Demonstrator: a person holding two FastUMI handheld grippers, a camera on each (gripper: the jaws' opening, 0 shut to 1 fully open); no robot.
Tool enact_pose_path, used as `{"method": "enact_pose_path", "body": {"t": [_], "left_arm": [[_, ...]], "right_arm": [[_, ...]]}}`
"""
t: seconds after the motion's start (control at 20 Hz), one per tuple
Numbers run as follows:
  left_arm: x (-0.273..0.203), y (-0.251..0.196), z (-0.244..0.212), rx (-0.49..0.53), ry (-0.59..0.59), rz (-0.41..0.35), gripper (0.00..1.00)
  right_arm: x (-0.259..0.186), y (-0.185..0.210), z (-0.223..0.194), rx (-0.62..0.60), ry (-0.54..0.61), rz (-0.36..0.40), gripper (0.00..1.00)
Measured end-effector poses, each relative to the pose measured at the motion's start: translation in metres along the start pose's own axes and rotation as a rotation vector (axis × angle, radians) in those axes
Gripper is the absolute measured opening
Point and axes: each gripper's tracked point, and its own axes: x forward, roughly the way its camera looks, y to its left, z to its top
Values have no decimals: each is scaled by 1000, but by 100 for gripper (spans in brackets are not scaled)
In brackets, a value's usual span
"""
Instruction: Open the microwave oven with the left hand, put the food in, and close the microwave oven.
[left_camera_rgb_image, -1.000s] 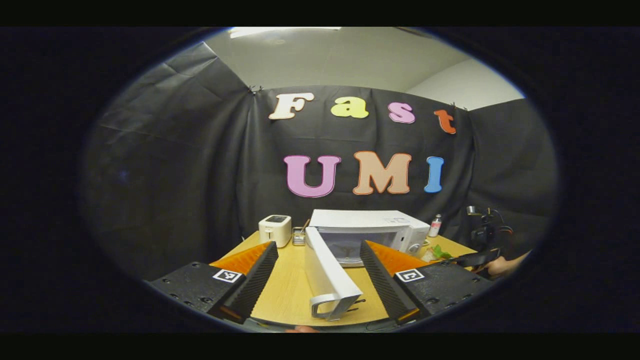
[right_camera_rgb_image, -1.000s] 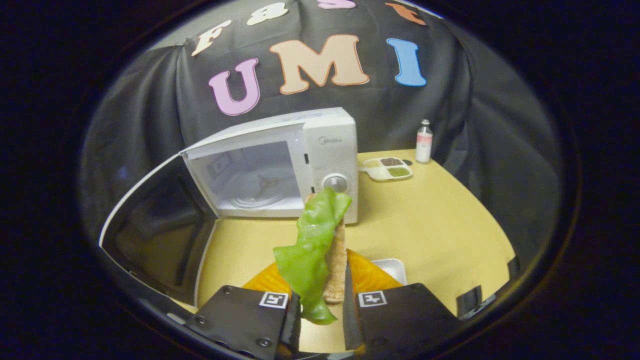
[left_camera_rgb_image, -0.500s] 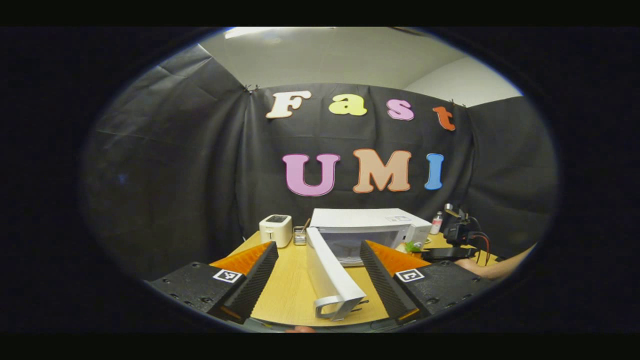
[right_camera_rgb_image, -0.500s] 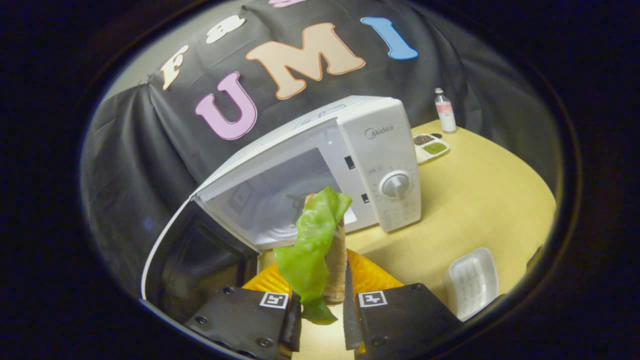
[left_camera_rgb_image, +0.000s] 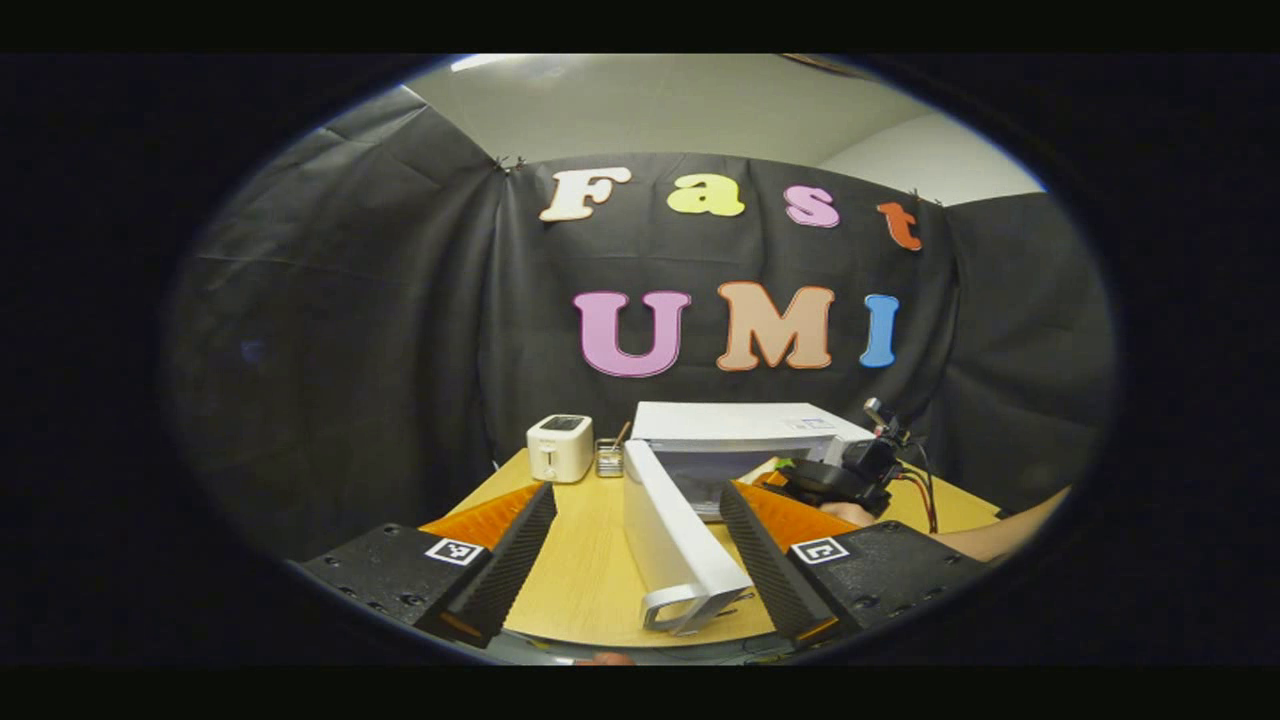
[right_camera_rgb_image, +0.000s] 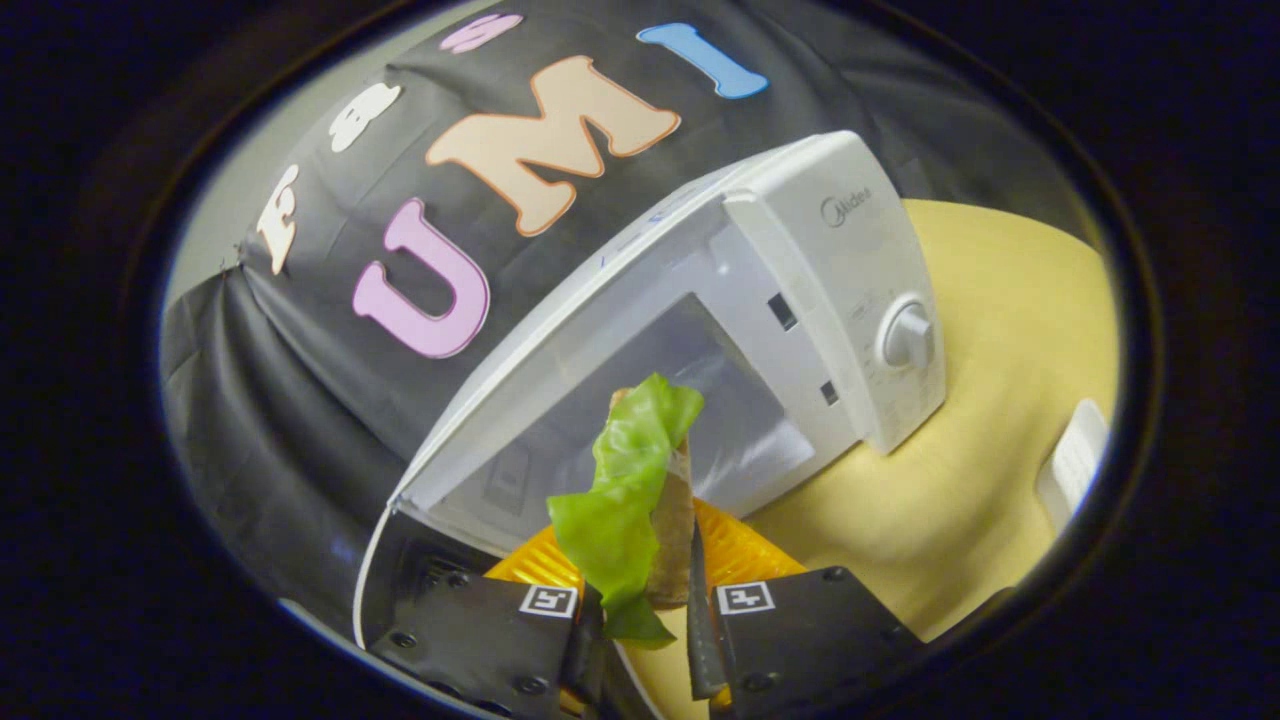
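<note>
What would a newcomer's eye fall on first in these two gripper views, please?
Most likely the green lettuce-wrapped food clamped between the right gripper fingers, held right before the white microwave and its open cavity. In the left gripper view, the microwave door swings out over the wooden table between the open left gripper fingers, with a white toaster behind.

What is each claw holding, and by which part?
Right claw: the food, clamped at its lower end. Left claw: open, holding nothing.
</note>
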Motion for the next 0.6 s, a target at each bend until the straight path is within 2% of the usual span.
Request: {"method": "enact_pose_path", "body": {"t": [0.05, 0.15, 0.2, 0.4, 0.45, 0.5, 0.55, 0.6], "left_arm": [[1, 2, 0, -2, 2, 8, 95], [1, 7, -2, -9, 14, 19, 94], [1, 10, -4, -8, 19, 24, 98], [1, 27, -16, 3, 61, 67, 94], [2, 31, -17, -11, 67, 78, 96], [2, 34, -19, -26, 72, 89, 96], [3, 35, -20, -37, 77, 93, 94], [1, 37, -22, -39, 76, 98, 94]], "right_arm": [[7, 6, -4, 16, -6, 3, 31], [22, 13, -11, 46, -23, 2, 31], [28, 14, -14, 56, -34, -10, 31], [53, 11, -16, 48, -92, -47, 29], [59, 10, -16, 55, -101, -49, 28], [65, 10, -16, 62, -112, -51, 29], [70, 10, -15, 67, -125, -54, 36], [75, 8, -13, 68, -146, -63, 36]]}}
